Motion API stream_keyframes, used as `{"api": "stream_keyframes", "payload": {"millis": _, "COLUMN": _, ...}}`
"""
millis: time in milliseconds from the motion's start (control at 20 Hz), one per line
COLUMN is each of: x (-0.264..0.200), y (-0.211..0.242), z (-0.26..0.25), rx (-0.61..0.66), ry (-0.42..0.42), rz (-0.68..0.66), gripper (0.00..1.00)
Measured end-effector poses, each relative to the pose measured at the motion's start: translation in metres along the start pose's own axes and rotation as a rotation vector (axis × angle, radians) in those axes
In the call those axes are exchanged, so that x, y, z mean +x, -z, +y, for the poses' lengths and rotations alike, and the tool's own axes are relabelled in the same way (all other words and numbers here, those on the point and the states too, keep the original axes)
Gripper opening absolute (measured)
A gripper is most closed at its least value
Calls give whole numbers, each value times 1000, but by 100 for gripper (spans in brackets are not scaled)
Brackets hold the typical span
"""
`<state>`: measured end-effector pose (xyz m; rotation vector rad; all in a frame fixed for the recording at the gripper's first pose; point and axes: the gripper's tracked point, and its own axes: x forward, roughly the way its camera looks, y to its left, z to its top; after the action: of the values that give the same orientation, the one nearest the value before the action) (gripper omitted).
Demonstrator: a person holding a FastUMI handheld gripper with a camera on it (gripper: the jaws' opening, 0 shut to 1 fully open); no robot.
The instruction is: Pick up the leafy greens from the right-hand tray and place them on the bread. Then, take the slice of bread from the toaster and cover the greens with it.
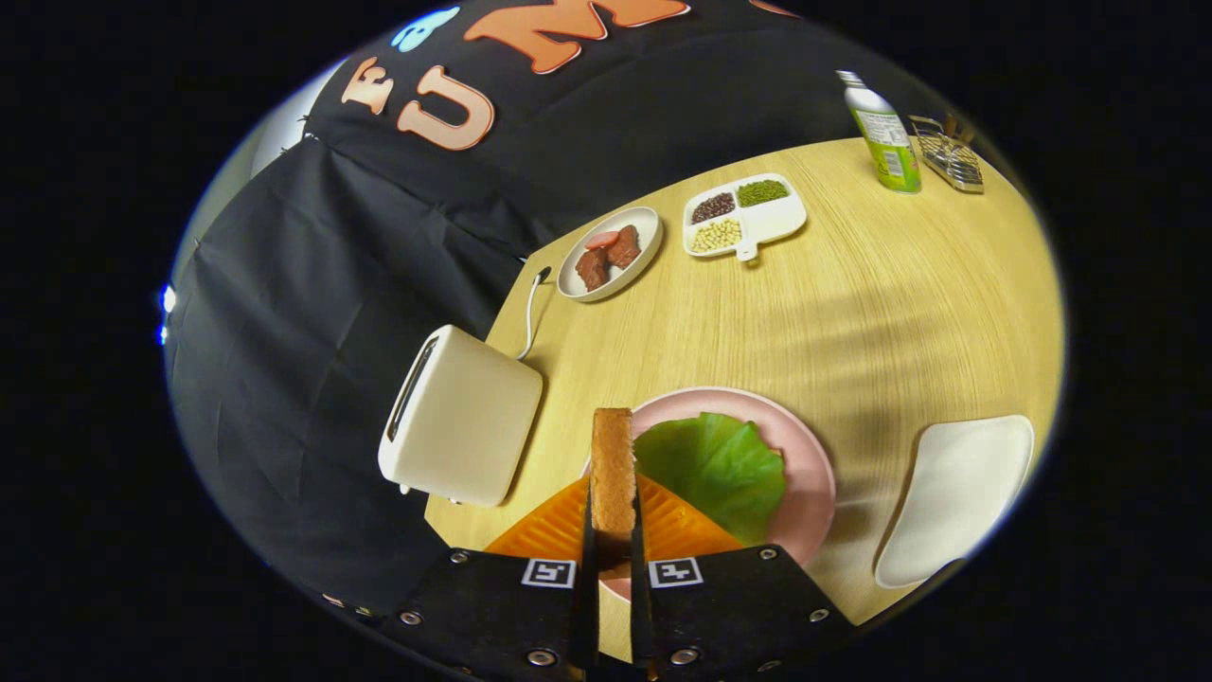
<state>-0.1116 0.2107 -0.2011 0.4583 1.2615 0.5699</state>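
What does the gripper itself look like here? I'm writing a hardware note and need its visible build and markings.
The gripper has two flat black plates, side by side, each studded with round silver screws. Each plate carries a square black-and-white fiducial marker at its inner front corner. Two broad ribbed fingers fan forward from the plates.

Gripper camera, high and tilted over the wooden table (pixel 852 313)

It looks forward along the gripper (pixel 613 530), whose fingers clamp a bread slice (pixel 613 469) edge-on, very near the lens. Just beyond lies the pink plate (pixel 805 464); the toaster (pixel 464 426) sits left of the fingers, the divided dish (pixel 748 223) far ahead.
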Motion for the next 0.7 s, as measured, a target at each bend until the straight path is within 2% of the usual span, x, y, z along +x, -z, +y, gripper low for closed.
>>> {"api": "stream_keyframes", "payload": {"millis": 500, "x": 9, "y": 15, "z": -41, "rx": 11, "ry": 61, "rz": -3, "gripper": 16}}
{"api": "stream_keyframes", "payload": {"millis": 550, "x": 10, "y": 14, "z": -46, "rx": -17, "ry": 84, "rz": -13, "gripper": 19}}
{"api": "stream_keyframes", "payload": {"millis": 600, "x": 10, "y": 13, "z": -50, "rx": -51, "ry": 107, "rz": -22, "gripper": 28}}
{"api": "stream_keyframes", "payload": {"millis": 700, "x": 9, "y": 11, "z": -52, "rx": -111, "ry": 139, "rz": -43, "gripper": 40}}
